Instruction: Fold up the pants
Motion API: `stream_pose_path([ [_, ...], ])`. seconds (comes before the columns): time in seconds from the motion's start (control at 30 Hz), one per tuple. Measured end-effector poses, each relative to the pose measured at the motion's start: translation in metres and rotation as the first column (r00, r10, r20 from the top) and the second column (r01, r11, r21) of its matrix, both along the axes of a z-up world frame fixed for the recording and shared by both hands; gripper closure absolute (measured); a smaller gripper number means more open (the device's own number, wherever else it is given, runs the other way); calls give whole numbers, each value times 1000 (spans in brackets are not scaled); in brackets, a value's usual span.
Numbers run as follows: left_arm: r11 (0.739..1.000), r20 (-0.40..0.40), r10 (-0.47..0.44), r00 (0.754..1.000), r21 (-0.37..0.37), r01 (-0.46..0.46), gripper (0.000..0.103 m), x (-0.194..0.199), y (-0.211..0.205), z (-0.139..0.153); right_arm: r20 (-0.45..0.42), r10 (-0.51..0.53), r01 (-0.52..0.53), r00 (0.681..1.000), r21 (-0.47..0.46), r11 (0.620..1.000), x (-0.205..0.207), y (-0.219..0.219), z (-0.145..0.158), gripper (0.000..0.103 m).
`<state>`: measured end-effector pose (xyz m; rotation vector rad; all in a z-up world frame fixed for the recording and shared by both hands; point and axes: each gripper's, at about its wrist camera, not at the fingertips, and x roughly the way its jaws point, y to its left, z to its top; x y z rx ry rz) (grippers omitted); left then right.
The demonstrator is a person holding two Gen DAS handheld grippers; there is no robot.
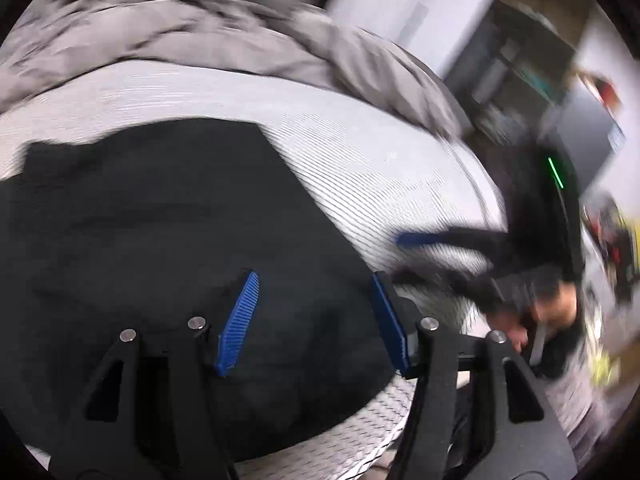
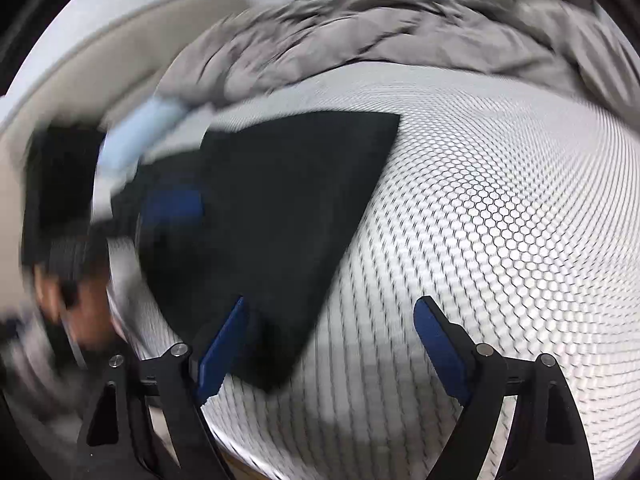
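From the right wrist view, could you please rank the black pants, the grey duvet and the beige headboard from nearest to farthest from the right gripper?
1. Black pants: folded on the honeycomb-patterned mattress, their corner beside the left finger of the right gripper.
2. Grey duvet: bunched beyond the pants, across the far side.
3. Beige headboard: behind the duvet, upper left.

White honeycomb-patterned mattress [image 2: 500, 220] as landmark. Rumpled grey duvet [image 2: 400, 32] heaped along its far edge. Dark shelves [image 1: 516, 76], blurred, beyond its right side. Beige headboard [image 2: 100, 52] at left.
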<state>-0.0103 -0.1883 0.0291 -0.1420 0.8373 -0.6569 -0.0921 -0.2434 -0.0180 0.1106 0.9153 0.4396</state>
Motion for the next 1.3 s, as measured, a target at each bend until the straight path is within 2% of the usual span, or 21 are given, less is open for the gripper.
stream_pose_path([
  [0.03, 999, 5, -26, 1000, 40, 26, 47, -4, -12, -4, -29, -21, 22, 999, 47, 999, 10, -1, -3, 23],
  [0.07, 992, -9, -55, 998, 113, 56, 43, -5, -27, -12, -55, -20, 25, 998, 82, 996, 18, 1, -7, 32],
  [0.1, 981, -10, -69, 998, 182, 69, 43, -9, -38, -20, -82, -8, 18, 997, 114, 993, 27, 6, -12, 36],
  [0.17, 962, 38, -81, 996, 263, 68, 43, -17, -52, -27, -120, 28, -8, 992, 157, 988, 45, 18, -23, 43],
  [0.23, 958, 46, -83, 996, 278, 67, 43, -21, -55, -28, -143, 54, -34, 988, 139, 990, 61, 38, -34, 46],
  [0.3, 966, 26, -68, 997, 252, 59, 43, -21, -54, -29, -119, 41, -29, 992, 103, 994, 82, 50, -37, 55],
  [0.4, 966, 19, -74, 997, 250, 67, 43, -18, -49, -31, -135, -7, 27, 991, 149, 988, 116, 42, -33, 69],
  [0.53, 969, 6, -70, 998, 237, 67, 43, -13, -37, -34, -147, -45, 70, 988, 173, 982, 179, 41, -30, 73],
  [0.67, 969, 14, -84, 996, 235, 78, 43, -15, -34, -34, -103, -120, 131, 987, 106, 986, 234, 47, -27, 70],
  [0.73, 968, 18, -98, 995, 235, 91, 42, -14, -32, -33, -81, -137, 141, 987, 50, 989, 251, 53, -22, 63],
  [0.77, 966, 24, -105, 994, 239, 96, 42, -16, -32, -32, -84, -145, 148, 986, 25, 989, 254, 54, -19, 55],
  [0.8, 965, 32, -109, 994, 242, 98, 41, -17, -33, -31, -89, -152, 152, 984, -3, 988, 251, 55, -12, 54],
  [0.83, 965, 35, -110, 993, 242, 99, 41, -17, -32, -29, -81, -148, 150, 986, 8, 989, 240, 54, -5, 52],
  [0.9, 970, 23, -124, 992, 213, 116, 41, -16, -27, -21, -71, -145, 151, 987, 78, 986, 210, 38, 6, 31],
  [0.97, 983, 11, -96, 995, 161, 93, 41, -11, -12, -8, -81, -153, 166, 985, 189, 968, 176, 19, 10, 26],
  [1.0, 987, 18, -71, 997, 142, 68, 41, -8, -4, -2, -103, -151, 173, 983, 253, 952, 157, 9, 6, 26],
  [1.07, 995, 57, -15, 998, 102, 9, 41, -8, 20, 15, -152, -158, 200, 976, 319, 926, 131, 1, -6, 26],
  [1.13, 996, 111, 38, 993, 82, -47, 38, -5, 43, 28, -216, -168, 230, 962, 305, 924, 112, -2, -19, 26],
  [1.2, 989, 149, 119, 982, 69, -130, 34, -1, 72, 36, -202, -138, 195, 970, 296, 935, 98, 2, -26, 26],
  [1.3, 971, 115, 230, 966, 44, -236, 34, 15, 108, 35, -203, -71, 134, 977, 313, 940, 92, 14, -36, 27],
])
